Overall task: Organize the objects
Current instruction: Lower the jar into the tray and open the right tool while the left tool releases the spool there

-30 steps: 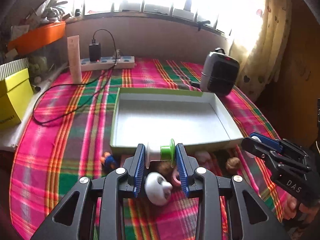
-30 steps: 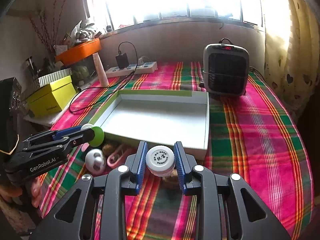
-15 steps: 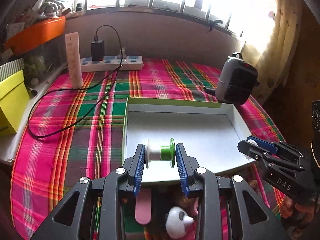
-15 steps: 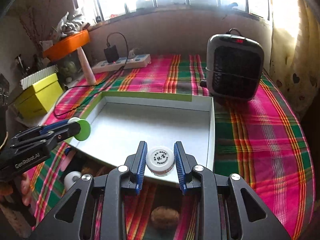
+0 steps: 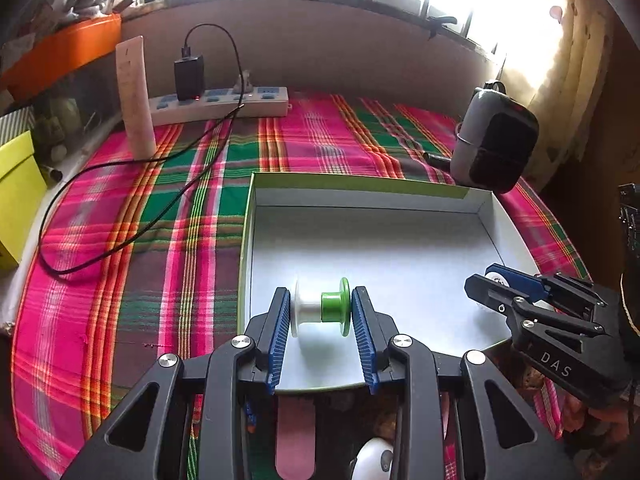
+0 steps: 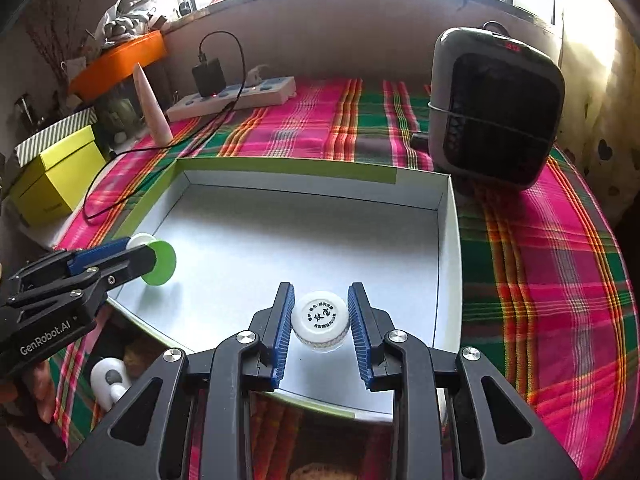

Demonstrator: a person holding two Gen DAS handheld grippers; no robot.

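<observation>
My left gripper is shut on a white and green spool, held sideways over the near left part of the shallow white box. In the right wrist view the same left gripper shows at the left with the spool's green disc above the box floor. My right gripper is shut on a small white jar with a printed lid, over the box's near right area. From the left wrist view the right gripper hangs over the box's right rim.
A grey heater stands behind the box's right corner. A power strip with charger and black cable, a pink tube and a yellow box lie at the back left. A white toy and a pink stick lie before the box on the plaid cloth.
Both grippers have moved forward and down from in front of the box to over its floor, each keeping its object. The loose items on the cloth have slid under and behind the fingers.
</observation>
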